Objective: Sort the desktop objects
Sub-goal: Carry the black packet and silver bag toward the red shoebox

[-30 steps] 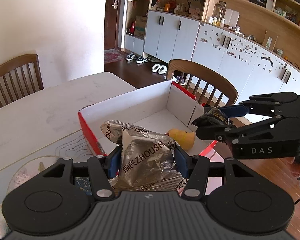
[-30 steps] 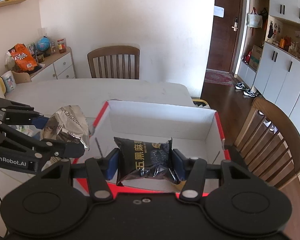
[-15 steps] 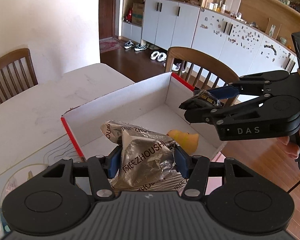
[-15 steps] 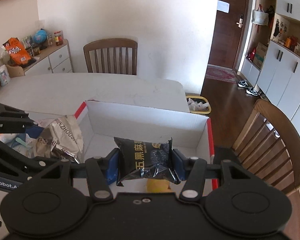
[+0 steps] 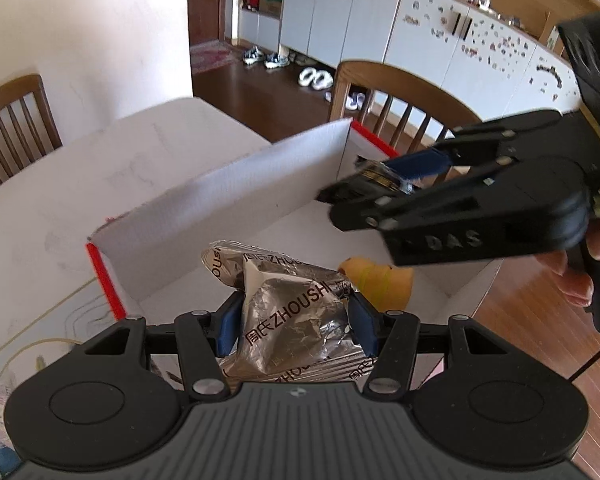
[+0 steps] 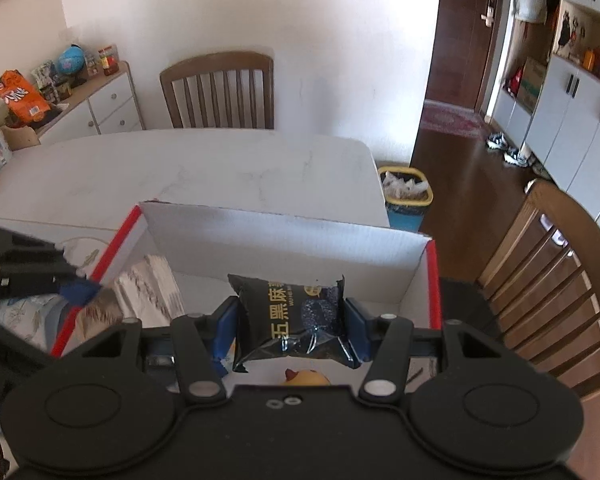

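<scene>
While packets held, box (image 6: pixel 284 240) interior open.

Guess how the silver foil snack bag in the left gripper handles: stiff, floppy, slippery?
Silver foil bag looks crumpled and creased where the left gripper pinches it, so probably floppy and light. Its glossy film may slip. Its top stands free above the fingers, so it likely sags once released.

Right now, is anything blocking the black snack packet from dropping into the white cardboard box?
Nothing visible covers the open white cardboard box. A yellow rubber duck sits on its floor below the black snack packet.
</scene>
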Motion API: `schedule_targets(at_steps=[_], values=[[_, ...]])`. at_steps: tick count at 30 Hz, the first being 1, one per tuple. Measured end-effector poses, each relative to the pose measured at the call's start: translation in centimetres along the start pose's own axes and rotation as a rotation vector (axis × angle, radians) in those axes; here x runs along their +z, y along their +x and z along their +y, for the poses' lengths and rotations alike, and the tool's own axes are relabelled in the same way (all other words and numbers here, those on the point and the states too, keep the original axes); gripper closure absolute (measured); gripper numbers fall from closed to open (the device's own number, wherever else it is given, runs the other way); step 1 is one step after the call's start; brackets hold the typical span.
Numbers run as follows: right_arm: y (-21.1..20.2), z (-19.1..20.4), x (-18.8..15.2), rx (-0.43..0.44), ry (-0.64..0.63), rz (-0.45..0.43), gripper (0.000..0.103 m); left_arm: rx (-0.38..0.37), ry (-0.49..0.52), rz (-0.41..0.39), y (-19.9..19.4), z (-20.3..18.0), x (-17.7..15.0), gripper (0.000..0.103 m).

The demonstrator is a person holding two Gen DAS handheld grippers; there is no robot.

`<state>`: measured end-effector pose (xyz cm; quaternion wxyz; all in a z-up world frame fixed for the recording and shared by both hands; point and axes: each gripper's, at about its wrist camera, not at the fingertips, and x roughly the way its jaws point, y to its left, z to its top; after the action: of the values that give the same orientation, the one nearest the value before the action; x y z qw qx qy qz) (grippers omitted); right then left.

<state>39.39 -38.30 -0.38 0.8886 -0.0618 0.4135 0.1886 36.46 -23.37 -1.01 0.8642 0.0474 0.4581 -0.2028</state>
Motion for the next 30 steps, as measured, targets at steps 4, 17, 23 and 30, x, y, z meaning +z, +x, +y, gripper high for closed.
schedule_targets(at_steps=[4,17,23,30], values=[[1.7,-0.1,0.4,0.006,0.013,0.03,0.048,0.0,-0.005,0.036,1.4,0.2,0.2,0.047],[6.5,-0.7,0.2,-0.031,0.033,0.127,0.048,-0.002,-0.048,0.119,4.9,1.2,1.1,0.047],[8.0,-1.0,-0.4,-0.028,0.059,0.156,0.048,-0.015,-0.062,0.156,6.3,1.2,1.2,0.047],[9.5,-1.2,-0.7,-0.022,0.082,0.196,0.048,-0.03,-0.085,0.191,7.6,1.6,1.2,0.047]])
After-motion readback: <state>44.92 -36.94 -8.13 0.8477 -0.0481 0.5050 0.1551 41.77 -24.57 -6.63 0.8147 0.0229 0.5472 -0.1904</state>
